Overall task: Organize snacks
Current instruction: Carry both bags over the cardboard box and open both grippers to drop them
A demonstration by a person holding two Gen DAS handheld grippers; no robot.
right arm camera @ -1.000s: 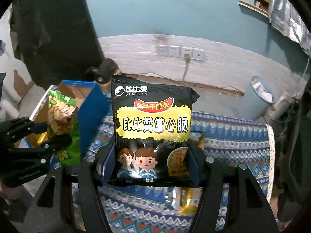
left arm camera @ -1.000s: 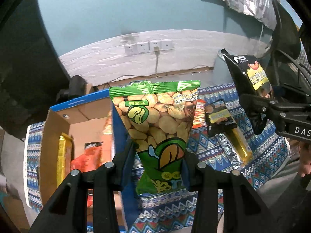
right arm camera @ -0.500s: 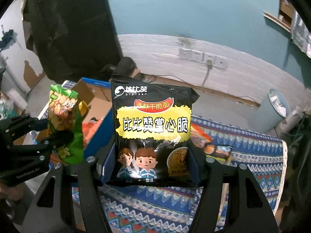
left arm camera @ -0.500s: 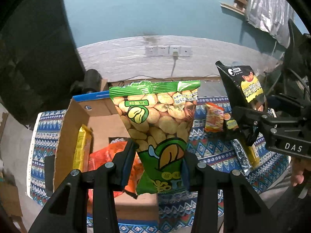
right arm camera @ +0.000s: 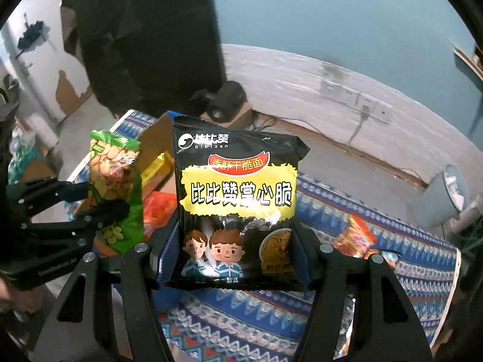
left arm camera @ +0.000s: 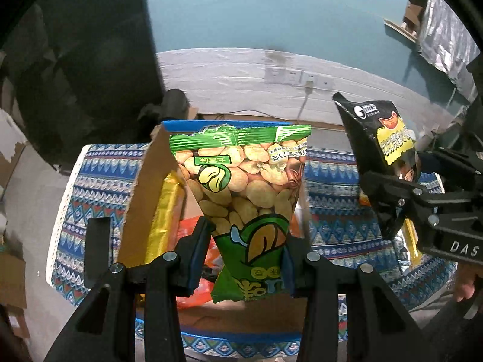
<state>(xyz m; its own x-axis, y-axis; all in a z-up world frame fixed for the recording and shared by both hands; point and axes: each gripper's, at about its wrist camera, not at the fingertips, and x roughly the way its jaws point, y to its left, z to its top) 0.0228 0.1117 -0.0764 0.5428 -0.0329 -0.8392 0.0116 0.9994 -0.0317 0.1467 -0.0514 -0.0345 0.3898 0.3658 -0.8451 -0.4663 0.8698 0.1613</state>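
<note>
Crinkling in glossy foil, the green bean bag [left arm camera: 241,199] hangs upright, pinched at its narrow lower end by the left gripper [left arm camera: 246,259], above the open cardboard box [left arm camera: 142,199]. Inside lie a gold bar [left arm camera: 164,214] and an orange packet [left arm camera: 188,229]. To the right, the right gripper [right arm camera: 238,256] clamps a flat black noodle pack [right arm camera: 238,199] by its lower edges over the patterned woven cloth [right arm camera: 422,259].
</note>
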